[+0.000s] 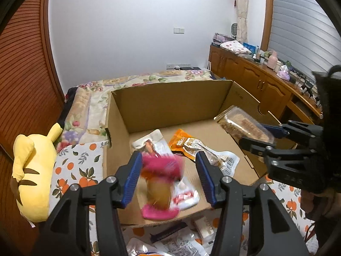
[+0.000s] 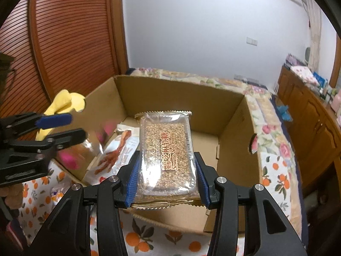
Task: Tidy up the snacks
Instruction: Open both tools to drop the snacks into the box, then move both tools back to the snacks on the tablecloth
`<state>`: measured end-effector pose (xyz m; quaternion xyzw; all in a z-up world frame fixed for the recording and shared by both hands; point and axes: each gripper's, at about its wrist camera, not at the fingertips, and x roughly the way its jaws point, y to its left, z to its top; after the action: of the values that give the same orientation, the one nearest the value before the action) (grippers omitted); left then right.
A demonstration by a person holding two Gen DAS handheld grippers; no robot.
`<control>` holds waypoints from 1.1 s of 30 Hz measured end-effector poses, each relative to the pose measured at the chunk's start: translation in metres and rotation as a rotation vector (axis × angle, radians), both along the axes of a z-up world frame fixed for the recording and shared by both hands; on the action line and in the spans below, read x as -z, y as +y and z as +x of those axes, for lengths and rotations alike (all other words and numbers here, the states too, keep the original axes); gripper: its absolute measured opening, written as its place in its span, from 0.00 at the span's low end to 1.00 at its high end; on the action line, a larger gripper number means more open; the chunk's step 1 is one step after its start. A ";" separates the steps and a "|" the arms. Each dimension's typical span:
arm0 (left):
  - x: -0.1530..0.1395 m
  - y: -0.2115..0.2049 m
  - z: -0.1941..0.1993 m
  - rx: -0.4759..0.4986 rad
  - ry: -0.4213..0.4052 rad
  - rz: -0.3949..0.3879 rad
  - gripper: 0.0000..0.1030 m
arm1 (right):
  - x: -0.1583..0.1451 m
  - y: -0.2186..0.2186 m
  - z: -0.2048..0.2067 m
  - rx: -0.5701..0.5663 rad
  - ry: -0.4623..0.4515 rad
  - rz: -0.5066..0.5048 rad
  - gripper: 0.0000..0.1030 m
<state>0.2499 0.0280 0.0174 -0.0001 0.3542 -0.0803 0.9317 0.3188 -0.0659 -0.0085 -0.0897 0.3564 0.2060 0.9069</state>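
Observation:
An open cardboard box (image 1: 170, 102) stands on a bed; it also shows in the right wrist view (image 2: 232, 149). My left gripper (image 1: 168, 179) is open over the box's near side. A pink-ended snack pack (image 1: 162, 183) is blurred between its fingers, apart from both pads. My right gripper (image 2: 167, 181) is shut on a clear sesame candy pack (image 2: 167, 151) and holds it over the box; the pack also shows in the left wrist view (image 1: 243, 125). An orange pack (image 1: 185, 145) and a white chicken-feet pack (image 2: 119, 151) lie on the box floor.
A yellow plush toy (image 1: 32, 175) lies left of the box. More snack packs (image 1: 174, 241) lie on the orange-print cloth (image 1: 81, 166) in front of the box. A wooden cabinet (image 1: 255, 79) with clutter runs along the right wall.

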 end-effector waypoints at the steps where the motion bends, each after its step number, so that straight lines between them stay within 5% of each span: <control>1: 0.000 0.002 -0.001 -0.002 -0.003 0.002 0.51 | 0.002 0.001 0.002 0.000 0.003 -0.005 0.46; 17: -0.007 0.020 -0.034 0.007 -0.045 -0.027 0.55 | 0.005 0.007 0.006 0.006 0.018 0.028 0.54; 33: -0.008 0.000 -0.102 0.096 -0.098 -0.036 0.69 | -0.023 -0.015 -0.099 -0.134 -0.075 0.057 0.54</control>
<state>0.1476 0.0276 0.0259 0.0043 0.3060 -0.1312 0.9429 0.2200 -0.0804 0.0146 -0.0950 0.3095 0.2728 0.9060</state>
